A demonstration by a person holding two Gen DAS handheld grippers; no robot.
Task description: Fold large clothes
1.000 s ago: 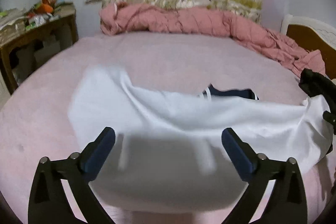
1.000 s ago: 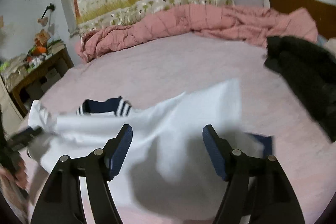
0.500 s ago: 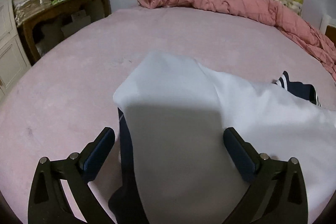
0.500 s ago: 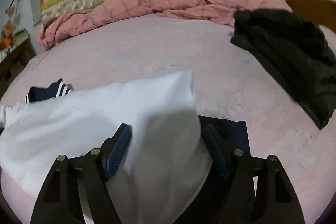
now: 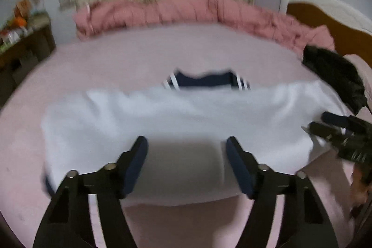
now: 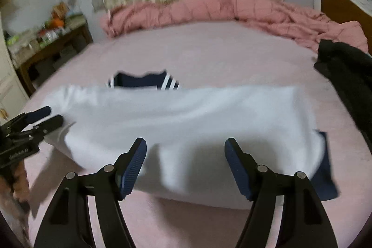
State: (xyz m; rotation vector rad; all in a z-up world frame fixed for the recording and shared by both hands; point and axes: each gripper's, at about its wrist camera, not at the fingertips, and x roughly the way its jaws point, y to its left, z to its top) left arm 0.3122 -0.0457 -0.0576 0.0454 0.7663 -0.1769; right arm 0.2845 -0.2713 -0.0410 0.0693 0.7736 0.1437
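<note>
**A:** Where's the garment lying, and which way does it run?

**B:** I've got the white garment (image 5: 176,117) spread flat on the pink bed sheet (image 5: 162,55), near the front edge. Its long axis runs left to right across both my views. The navy collar with white stripes (image 6: 144,81) pokes out along the far edge, toward the pink quilt (image 6: 209,8) bunched at the back, so the neck end points away from me. A navy panel (image 6: 325,169) shows from under the white cloth at its right end in the right wrist view.

**A:** And the claws?

**B:** My left gripper (image 5: 186,162) is spread wide, nothing between the pads; they hang over the near part of the white cloth, and I can't tell whether they touch it. My right gripper (image 6: 184,164) is just as wide and also holds nothing, sitting over the near edge of the cloth. From the right wrist view I see the left one off at the cloth's left end (image 6: 44,117), fingers parted.

**A:** Anything else nearby?

**B:** A black garment (image 6: 348,71) lies on the sheet to the right, apart from the white one, and a cluttered wooden table (image 6: 51,48) stands at the left
</note>
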